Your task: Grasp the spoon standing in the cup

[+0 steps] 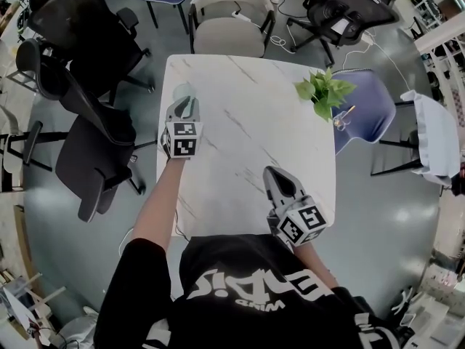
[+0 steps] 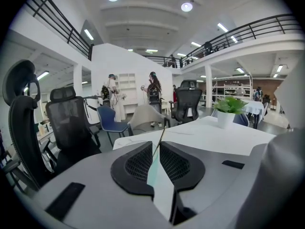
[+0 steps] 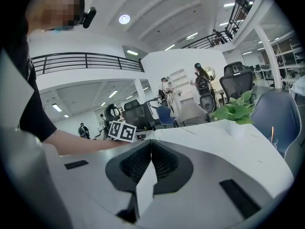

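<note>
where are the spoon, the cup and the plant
spoon (image 2: 161,137), left gripper view, on its thin handle
cup (image 1: 182,91), head view, on its pale rim
plant (image 1: 325,87), head view, on its green leaves

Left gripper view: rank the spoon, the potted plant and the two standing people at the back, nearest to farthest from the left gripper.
1. Spoon, handle between the left gripper's jaws.
2. Potted plant, on the table, to the right.
3. Standing people, far back, left of centre.

No legible text anywhere; only illegible white lettering (image 1: 256,291) on the black shirt (image 1: 218,267).
</note>
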`<state>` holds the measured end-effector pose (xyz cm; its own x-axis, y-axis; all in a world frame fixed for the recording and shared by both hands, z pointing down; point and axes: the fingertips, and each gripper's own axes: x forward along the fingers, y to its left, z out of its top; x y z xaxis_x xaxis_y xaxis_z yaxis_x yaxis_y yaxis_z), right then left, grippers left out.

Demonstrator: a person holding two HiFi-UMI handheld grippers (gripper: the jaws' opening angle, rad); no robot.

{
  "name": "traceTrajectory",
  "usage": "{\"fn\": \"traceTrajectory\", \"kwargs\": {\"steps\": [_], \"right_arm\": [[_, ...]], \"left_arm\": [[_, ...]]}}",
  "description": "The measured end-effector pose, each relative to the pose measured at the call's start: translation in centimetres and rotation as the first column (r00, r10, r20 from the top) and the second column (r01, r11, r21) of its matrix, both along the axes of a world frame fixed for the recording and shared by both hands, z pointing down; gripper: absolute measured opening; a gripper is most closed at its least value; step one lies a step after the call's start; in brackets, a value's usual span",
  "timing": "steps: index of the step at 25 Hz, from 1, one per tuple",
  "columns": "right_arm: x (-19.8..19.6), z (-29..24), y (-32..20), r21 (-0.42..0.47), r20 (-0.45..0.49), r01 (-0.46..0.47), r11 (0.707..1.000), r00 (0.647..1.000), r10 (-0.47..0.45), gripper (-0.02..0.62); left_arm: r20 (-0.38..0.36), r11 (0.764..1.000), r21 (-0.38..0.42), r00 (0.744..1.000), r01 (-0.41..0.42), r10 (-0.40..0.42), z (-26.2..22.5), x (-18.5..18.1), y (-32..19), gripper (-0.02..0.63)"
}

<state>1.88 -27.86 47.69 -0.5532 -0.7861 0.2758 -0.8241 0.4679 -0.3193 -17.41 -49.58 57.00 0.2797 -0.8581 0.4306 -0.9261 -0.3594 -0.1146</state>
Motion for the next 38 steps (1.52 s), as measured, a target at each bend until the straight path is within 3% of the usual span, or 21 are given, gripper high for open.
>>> {"fn": "traceTrajectory", "kwargs": {"steps": [17, 31, 38], "right_arm": [[0.4, 0.4, 1.5, -0.001, 0.003, -0.022, 1.0, 1.0, 0.022, 0.012], [2.3, 0.1, 3.0, 0.01, 0.032, 0.012, 1.0, 0.999, -0.013, 0.012], [3.1, -0.5, 3.7, 0.027, 0.036, 0.051, 0.998, 0.998, -0.052, 0.012]], "left_arm": [[0.043, 0.994, 0.093, 0.998, 0.05, -0.054, -1.9, -1.5, 0.8, 0.019], [0.061, 0.964, 0.262, 0.996, 0.051, -0.069, -9.3, -0.5, 3.5, 0.018], [0.035, 0.956, 0.287, 0.996, 0.065, -0.078, -11.7, 0.4, 6.7, 0.018]]}}
